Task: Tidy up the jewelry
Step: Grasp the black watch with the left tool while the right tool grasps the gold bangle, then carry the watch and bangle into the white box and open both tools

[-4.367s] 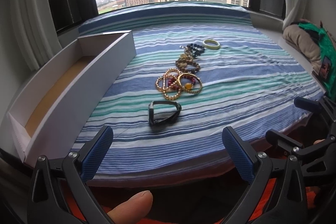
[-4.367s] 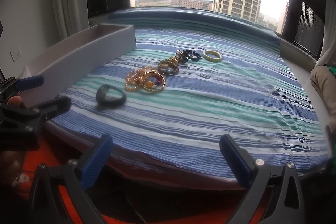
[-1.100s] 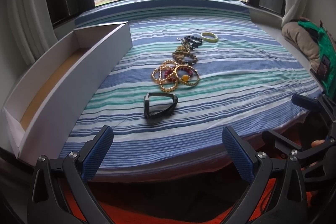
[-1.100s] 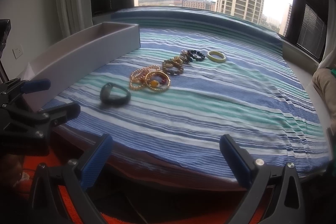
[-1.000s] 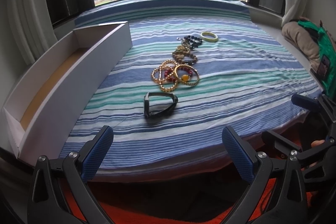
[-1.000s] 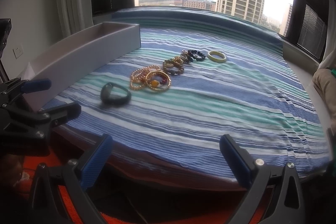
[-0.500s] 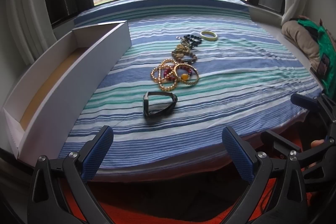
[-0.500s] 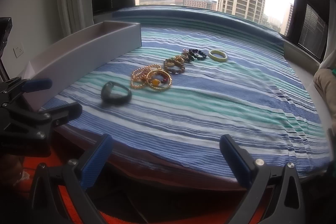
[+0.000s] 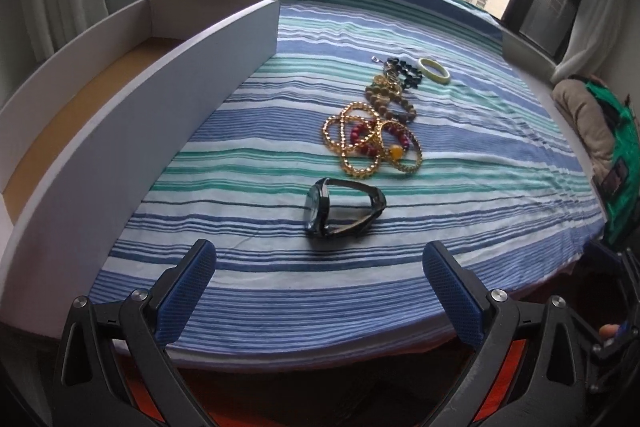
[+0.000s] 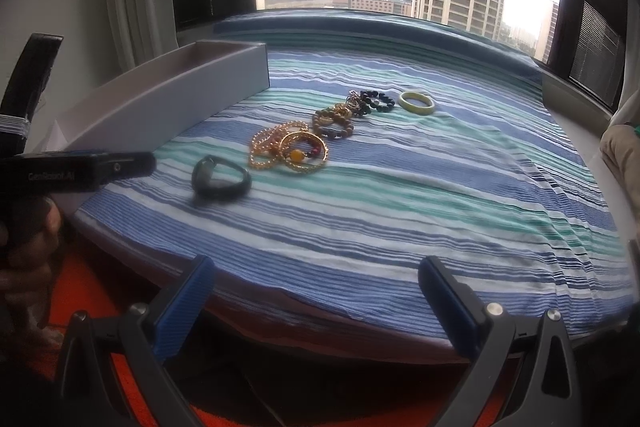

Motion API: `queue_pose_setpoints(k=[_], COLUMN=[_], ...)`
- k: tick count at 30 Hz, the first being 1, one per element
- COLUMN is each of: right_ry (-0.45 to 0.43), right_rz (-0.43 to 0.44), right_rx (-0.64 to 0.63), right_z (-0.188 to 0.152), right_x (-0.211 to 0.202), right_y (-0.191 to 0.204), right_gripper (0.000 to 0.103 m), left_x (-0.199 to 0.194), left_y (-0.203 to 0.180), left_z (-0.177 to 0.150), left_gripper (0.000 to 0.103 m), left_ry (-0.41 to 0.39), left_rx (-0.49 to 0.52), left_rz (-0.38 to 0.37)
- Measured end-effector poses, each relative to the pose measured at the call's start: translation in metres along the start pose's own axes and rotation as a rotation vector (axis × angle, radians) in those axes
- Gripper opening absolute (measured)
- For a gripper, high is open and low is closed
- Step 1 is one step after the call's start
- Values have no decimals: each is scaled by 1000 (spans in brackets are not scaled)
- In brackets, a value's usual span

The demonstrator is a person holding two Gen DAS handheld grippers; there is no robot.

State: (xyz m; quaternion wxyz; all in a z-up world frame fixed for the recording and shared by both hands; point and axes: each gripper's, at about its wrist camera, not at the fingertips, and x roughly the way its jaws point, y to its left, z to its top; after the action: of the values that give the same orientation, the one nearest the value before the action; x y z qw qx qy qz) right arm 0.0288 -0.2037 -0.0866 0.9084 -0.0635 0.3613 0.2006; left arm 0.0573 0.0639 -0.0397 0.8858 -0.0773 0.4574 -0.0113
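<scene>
A black wristwatch (image 9: 344, 213) lies on the striped cloth, nearest to me. Behind it run gold bead bracelets (image 9: 372, 143), brown bead bracelets (image 9: 390, 99), a dark bead bracelet (image 9: 404, 71) and a pale green bangle (image 9: 434, 70). My left gripper (image 9: 320, 279) is open and empty, just short of the watch. My right gripper (image 10: 316, 291) is open and empty at the table's front edge, to the right of the watch (image 10: 220, 181). The same row of gold bracelets (image 10: 288, 151) and the bangle (image 10: 417, 103) shows in the right wrist view.
A long white open box (image 9: 120, 123) with a brown floor stands along the left side of the table; it also shows in the right wrist view (image 10: 172, 103). The left gripper's body (image 10: 76, 171) reaches in from the left. A beige and green bundle (image 9: 600, 131) lies at the right.
My left gripper has moved forward over the table edge toward the watch and turned a little left. The right gripper has stayed at the front edge.
</scene>
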Motion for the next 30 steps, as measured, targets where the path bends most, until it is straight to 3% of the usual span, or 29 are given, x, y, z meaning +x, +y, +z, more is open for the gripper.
queue_pose_setpoints(k=[3, 7, 9, 12, 13, 14, 18, 19, 20, 22, 24, 26, 30], right_ry=[-8, -12, -14, -14, -11, -13, 60, 94, 128, 174, 198, 229, 270], right_rz=[-2, -18, -21, -16, -6, 11, 158, 204, 243, 296, 319, 323, 284], right_rx=[-5, 7, -4, -91, -127, -155, -184, -182, -180, -192, -209, -224, -265], right_z=[0, -1, 4, 25, 34, 43, 76, 82, 87, 95, 100, 104, 105], right_x=[-3, -7, -8, -7, -3, 3, 55, 73, 91, 123, 148, 169, 197], right_y=[1, -6, -13, -21, -23, -25, -21, -16, -10, 5, 20, 31, 44], right_gripper=[103, 103, 103, 103, 103, 103, 101, 88, 67, 50, 47, 35, 33], left_x=[33, 64, 77, 84, 84, 83, 64, 59, 53, 39, 26, 15, 2], left_y=[4, 6, 7, 11, 12, 12, 17, 21, 24, 28, 32, 36, 40], left_z=[11, 20, 20, 17, 18, 18, 17, 15, 14, 9, 5, 0, -6], left_gripper=[101, 88, 76, 44, 22, 9, 9, 9, 9, 9, 9, 9, 9], left_ry=[45, 89, 118, 140, 137, 133, 91, 87, 81, 63, 45, 35, 22], left_rx=[11, 10, 26, 19, 13, 12, -23, -43, -59, -69, -73, -86, -95], left_rz=[21, 45, 80, 74, 51, 31, 46, 37, 33, 42, 55, 58, 58])
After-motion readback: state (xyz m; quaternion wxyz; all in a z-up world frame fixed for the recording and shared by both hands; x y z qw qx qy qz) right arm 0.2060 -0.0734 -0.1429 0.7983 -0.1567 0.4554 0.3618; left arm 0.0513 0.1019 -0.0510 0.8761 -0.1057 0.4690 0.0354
